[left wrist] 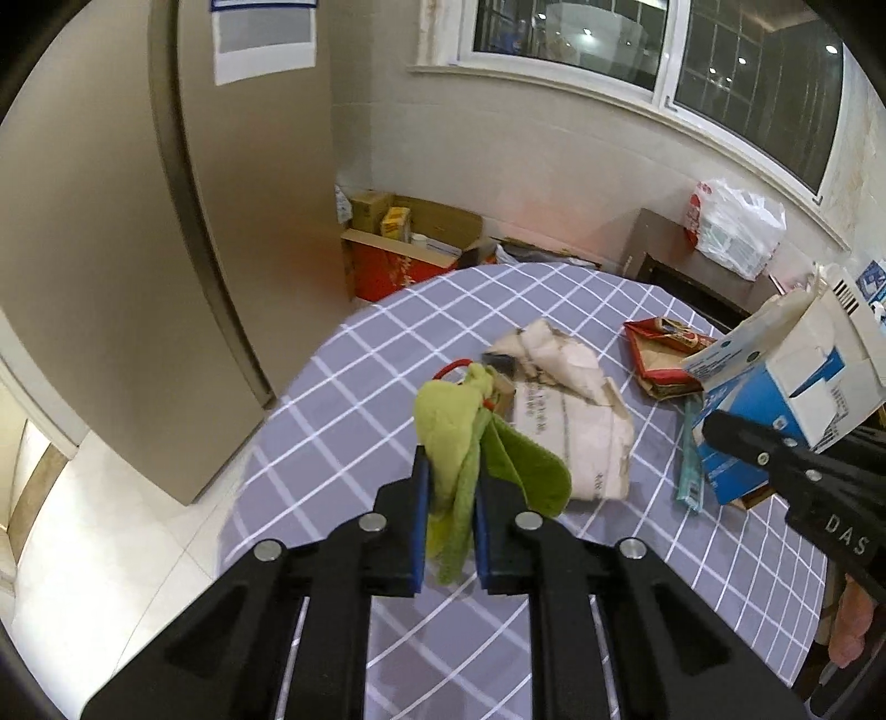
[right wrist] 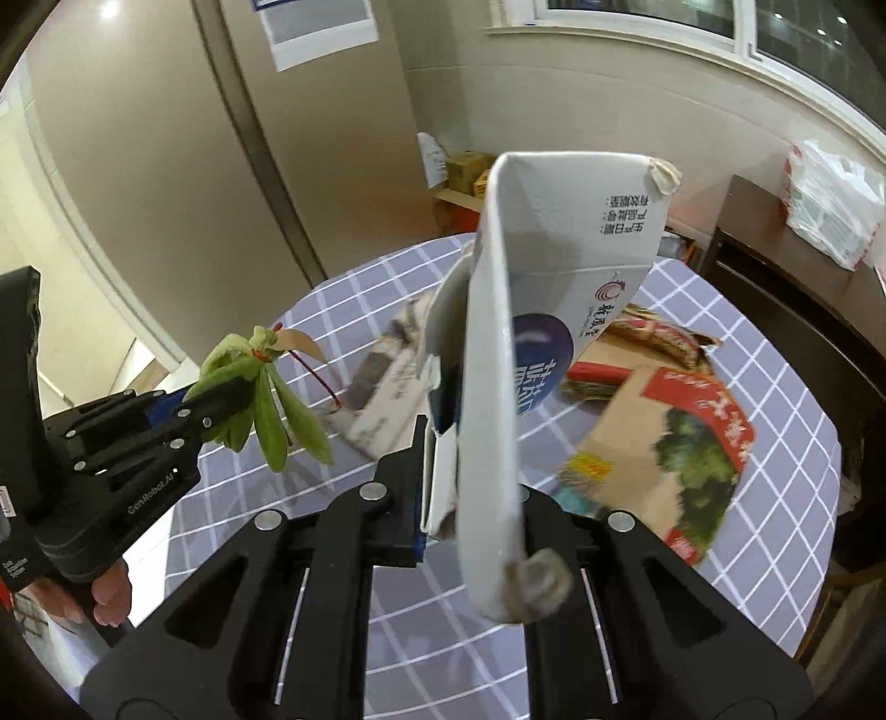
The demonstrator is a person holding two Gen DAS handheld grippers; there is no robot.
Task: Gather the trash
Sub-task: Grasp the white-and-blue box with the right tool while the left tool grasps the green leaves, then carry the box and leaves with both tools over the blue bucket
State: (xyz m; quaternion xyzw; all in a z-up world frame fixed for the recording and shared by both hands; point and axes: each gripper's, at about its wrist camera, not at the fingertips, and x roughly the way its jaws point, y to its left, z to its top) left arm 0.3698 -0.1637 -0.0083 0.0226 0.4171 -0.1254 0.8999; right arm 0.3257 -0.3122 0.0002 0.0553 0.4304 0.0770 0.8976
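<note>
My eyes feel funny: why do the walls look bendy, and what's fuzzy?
Both views: fisheye lens curves the walls and window. Right wrist view: the carton is blurred at its near end; ceiling lights glare in the window in the left wrist view.

Trash held aloft and trash left on the checked table

A limp green leafy scrap (left wrist: 459, 443) tied with a red band hangs off the table. A flattened blue-and-white carton (right wrist: 498, 343) is held upright. On the table (left wrist: 343, 360) lie crumpled printed paper (left wrist: 570, 399), a torn red wrapper (left wrist: 662, 354) and a flattened cardboard box (right wrist: 664, 443).
</note>
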